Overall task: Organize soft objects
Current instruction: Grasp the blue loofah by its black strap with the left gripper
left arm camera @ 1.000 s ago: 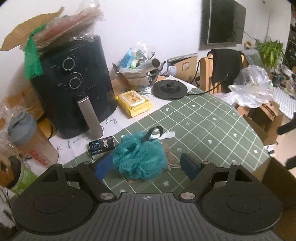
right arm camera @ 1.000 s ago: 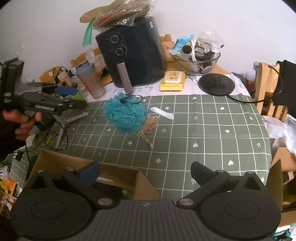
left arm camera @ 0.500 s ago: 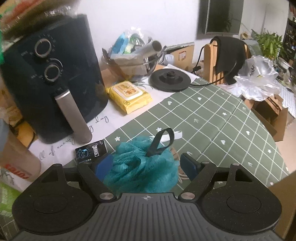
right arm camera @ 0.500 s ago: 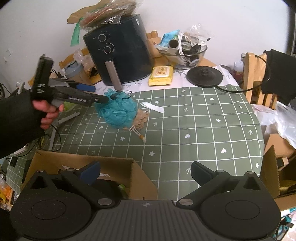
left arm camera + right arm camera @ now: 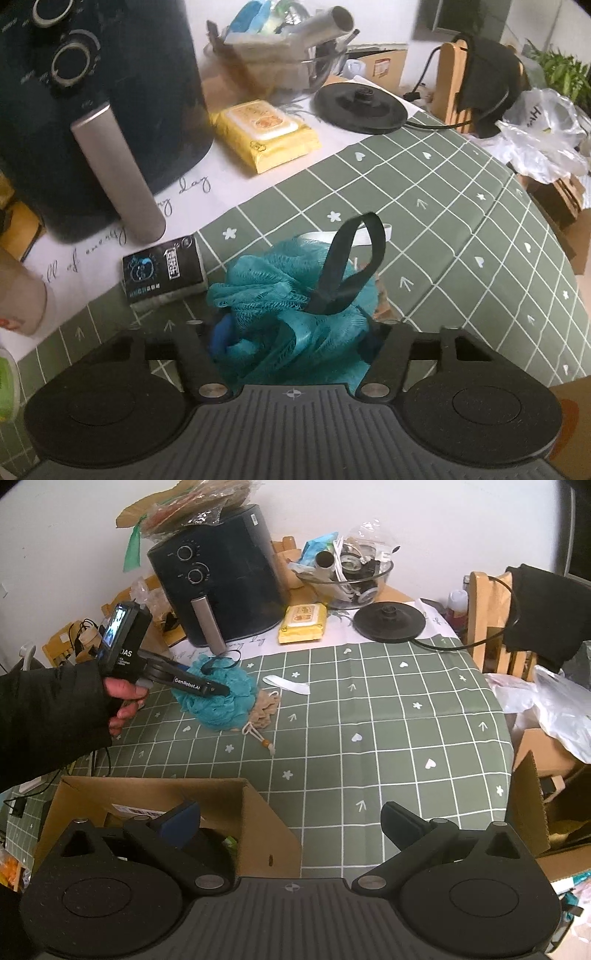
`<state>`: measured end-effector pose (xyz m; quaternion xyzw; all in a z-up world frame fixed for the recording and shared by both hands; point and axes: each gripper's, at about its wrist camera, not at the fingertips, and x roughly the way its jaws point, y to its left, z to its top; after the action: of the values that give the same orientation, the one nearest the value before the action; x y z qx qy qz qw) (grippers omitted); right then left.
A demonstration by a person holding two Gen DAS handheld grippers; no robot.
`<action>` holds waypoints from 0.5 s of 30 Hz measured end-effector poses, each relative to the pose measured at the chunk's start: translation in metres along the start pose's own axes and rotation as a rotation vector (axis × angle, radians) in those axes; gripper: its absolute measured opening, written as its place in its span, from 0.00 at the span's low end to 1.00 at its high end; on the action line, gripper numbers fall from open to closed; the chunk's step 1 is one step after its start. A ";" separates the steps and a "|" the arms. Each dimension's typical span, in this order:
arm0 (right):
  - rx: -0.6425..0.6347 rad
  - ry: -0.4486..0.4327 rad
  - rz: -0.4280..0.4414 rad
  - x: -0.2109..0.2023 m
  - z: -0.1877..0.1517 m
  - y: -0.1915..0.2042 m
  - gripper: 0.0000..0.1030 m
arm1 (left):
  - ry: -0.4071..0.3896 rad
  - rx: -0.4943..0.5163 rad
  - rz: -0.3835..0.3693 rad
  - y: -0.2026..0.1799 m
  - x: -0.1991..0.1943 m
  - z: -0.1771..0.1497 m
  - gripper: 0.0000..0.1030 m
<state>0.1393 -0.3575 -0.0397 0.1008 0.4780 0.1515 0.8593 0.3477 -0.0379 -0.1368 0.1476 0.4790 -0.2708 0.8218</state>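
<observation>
Left wrist: left gripper (image 5: pixel 295 338) jaws closing onto teal bath pouf (image 5: pixel 291 314) on green tablecloth (image 5: pixel 461 236), black loop (image 5: pixel 345 269) pointing up; tissue pack (image 5: pixel 164 271), air fryer (image 5: pixel 99 110) beside. Right wrist: right gripper (image 5: pixel 290 821) jaws spread, empty, above cardboard box (image 5: pixel 255 819).

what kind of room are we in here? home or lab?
Most likely a home kitchen or dining area: a black air fryer and an electric kettle base sit on a table under a green grid tablecloth, with a wooden chair beside it and household clutter around.
</observation>
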 end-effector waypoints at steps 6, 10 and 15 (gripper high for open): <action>0.013 0.003 -0.001 0.001 -0.001 -0.004 1.00 | 0.002 -0.009 0.026 -0.001 -0.004 -0.001 0.38; 0.003 -0.004 0.009 -0.001 0.002 -0.004 1.00 | -0.020 -0.036 0.044 -0.002 -0.015 0.000 0.32; -0.018 -0.013 0.014 -0.003 0.006 -0.004 1.00 | -0.071 -0.059 0.046 -0.002 -0.038 -0.003 0.30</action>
<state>0.1433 -0.3624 -0.0359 0.0975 0.4702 0.1613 0.8622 0.3292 -0.0265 -0.1058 0.1247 0.4537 -0.2427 0.8483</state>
